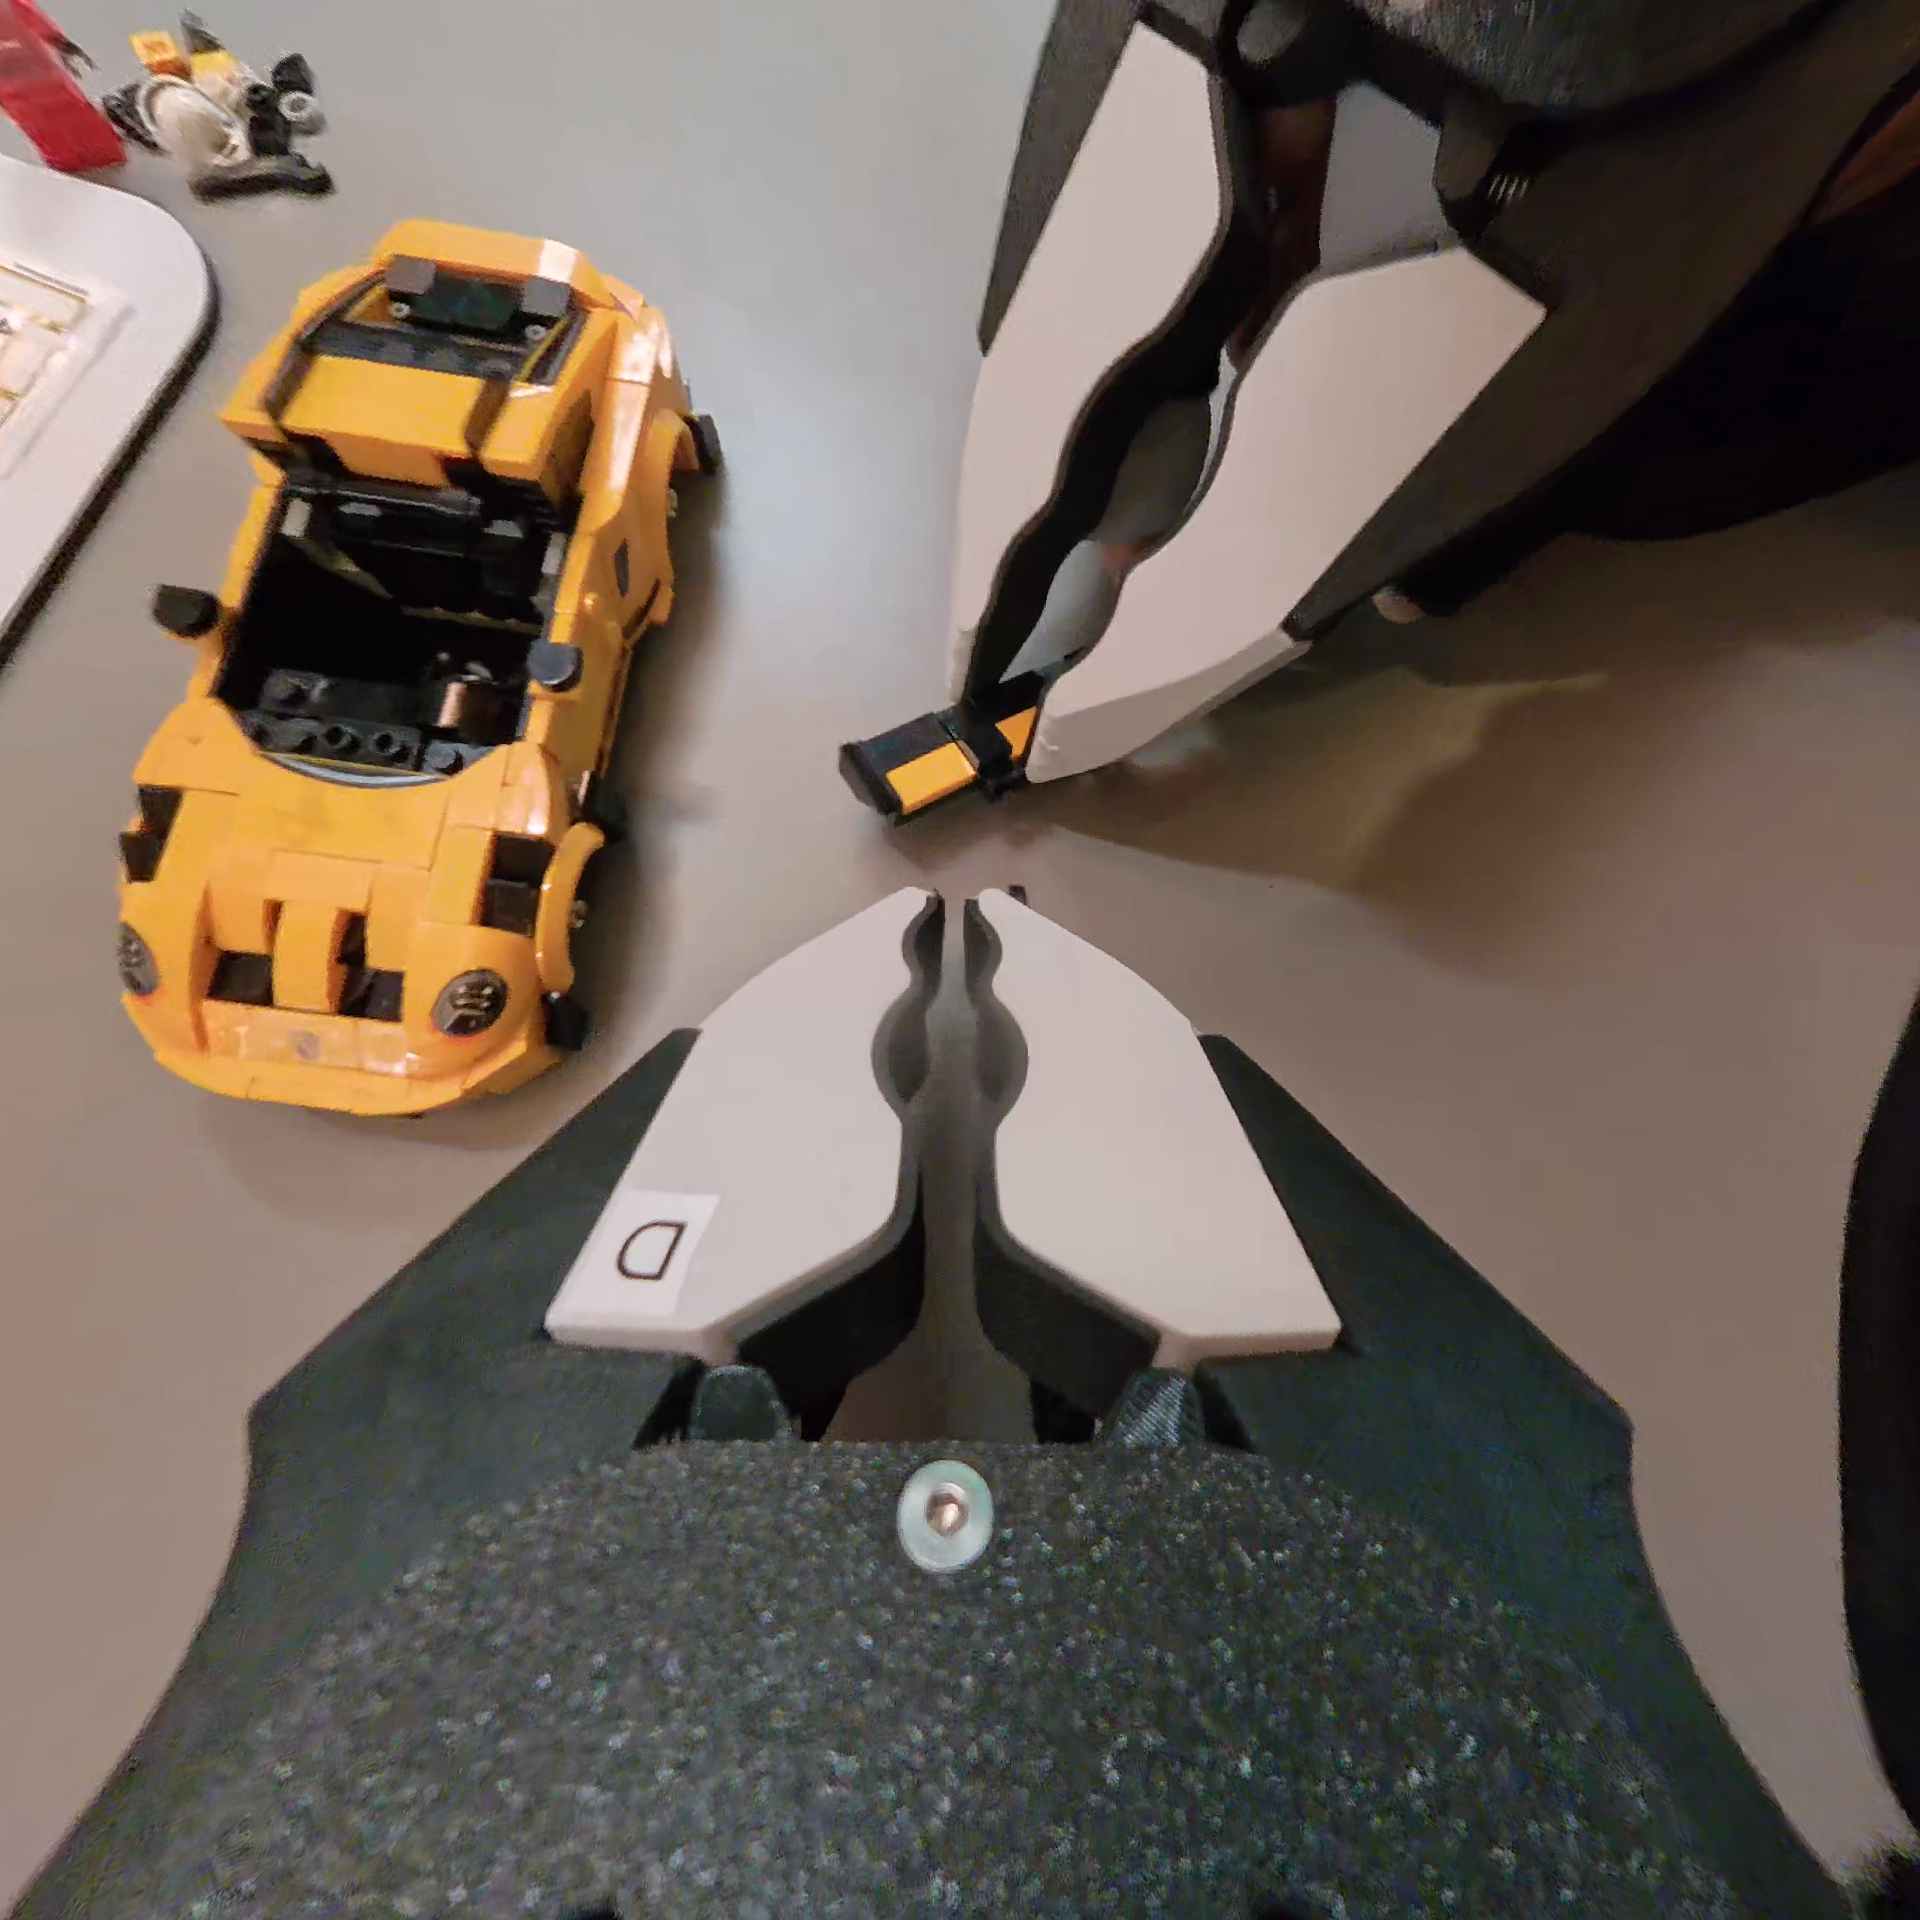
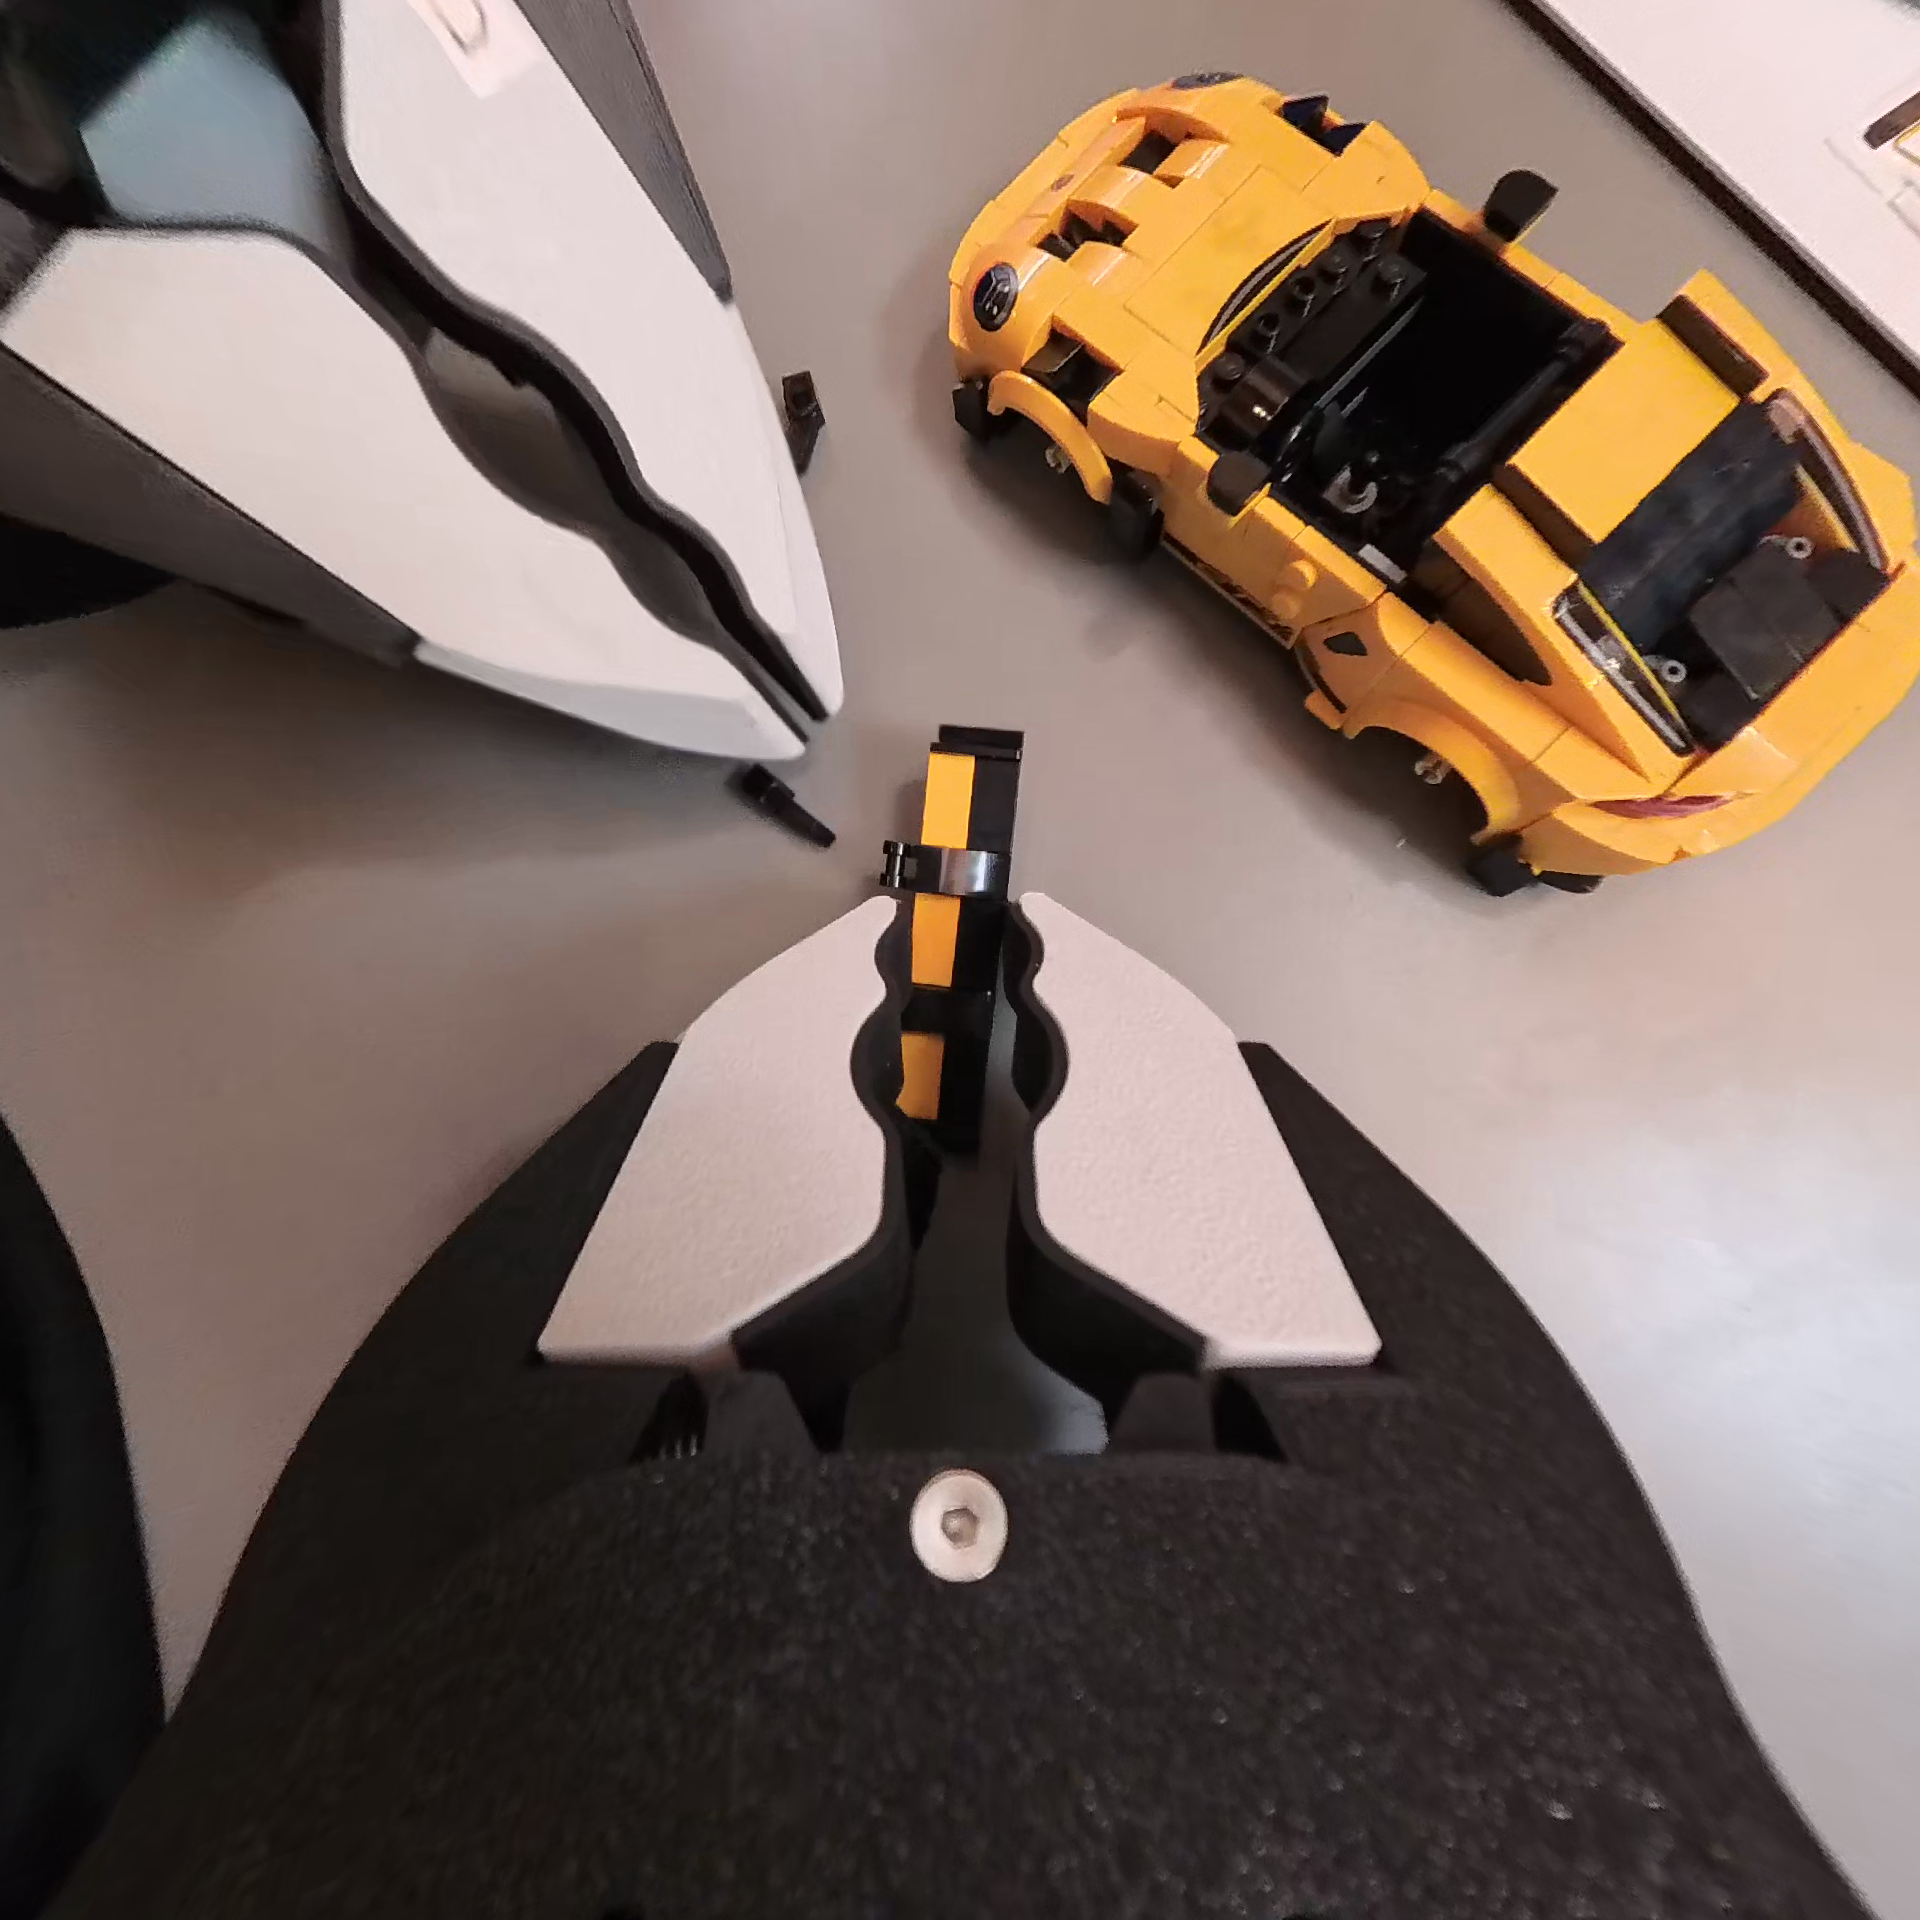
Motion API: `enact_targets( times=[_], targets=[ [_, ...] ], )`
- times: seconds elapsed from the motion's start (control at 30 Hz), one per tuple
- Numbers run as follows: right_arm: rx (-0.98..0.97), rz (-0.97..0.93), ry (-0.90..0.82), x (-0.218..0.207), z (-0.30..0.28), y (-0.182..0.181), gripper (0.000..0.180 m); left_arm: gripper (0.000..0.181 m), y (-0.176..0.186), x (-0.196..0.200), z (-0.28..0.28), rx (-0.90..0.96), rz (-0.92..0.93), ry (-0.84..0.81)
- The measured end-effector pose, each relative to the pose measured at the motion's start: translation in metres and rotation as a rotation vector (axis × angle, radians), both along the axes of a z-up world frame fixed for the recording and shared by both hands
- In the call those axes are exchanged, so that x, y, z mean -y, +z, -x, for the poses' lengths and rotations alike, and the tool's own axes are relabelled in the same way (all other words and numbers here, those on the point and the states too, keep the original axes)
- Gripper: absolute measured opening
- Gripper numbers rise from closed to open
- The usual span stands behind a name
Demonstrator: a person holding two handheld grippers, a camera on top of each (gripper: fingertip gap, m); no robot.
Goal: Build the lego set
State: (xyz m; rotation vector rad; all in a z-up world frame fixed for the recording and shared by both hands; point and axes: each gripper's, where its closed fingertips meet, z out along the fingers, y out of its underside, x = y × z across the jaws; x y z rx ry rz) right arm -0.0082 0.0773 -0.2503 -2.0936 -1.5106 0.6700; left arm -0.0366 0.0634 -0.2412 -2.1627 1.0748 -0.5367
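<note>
Two hand-held grippers meet mid-frame. We see the right hand-held gripper [image 2: 951, 904] pinching a black-and-yellow brick strip [image 2: 956, 821], its rear end hidden between the fingers. The left hand-held gripper [image 1: 956, 899] is pressed nearly together, holding nothing. The yellow car [image 1: 405, 665] sits at left, roof open; bare table [image 1: 1455, 1039] lies at right. A small black pin [image 2: 792, 812] lies beside the left tips.

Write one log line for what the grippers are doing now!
right gripper: shut on black-and-yellow piece | left gripper: shut, empty | yellow car: on table, roof missing
</note>
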Motion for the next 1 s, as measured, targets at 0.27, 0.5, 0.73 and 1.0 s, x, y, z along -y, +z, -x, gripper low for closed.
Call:
enact_targets(
  times=[0.27, 0.5, 0.73, 1.0],
  targets=[
    [0.029, -0.024, 0.005, 0.001, 0.001, -0.002, 0.016, 0.014, -0.014, 0.011, 0.001, -0.105, 0.007, -0.035],
    [0.040, -0.022, 0.002, 0.003, 0.002, -0.003, 0.016, 0.006, -0.008, 0.010, -0.006, -0.065, -0.008, -0.012],
    [0.025, 0.012, -0.015, 0.003, 0.004, -0.002, 0.016, 0.006, 0.000, 0.006, -0.011, -0.042, -0.004, 0.068],
    [0.083, -0.026, 0.007, 0.007, 0.005, -0.006, 0.016, 0.006, -0.010, 0.007, -0.012, -0.115, 0.057, 0.101]
  ],
)
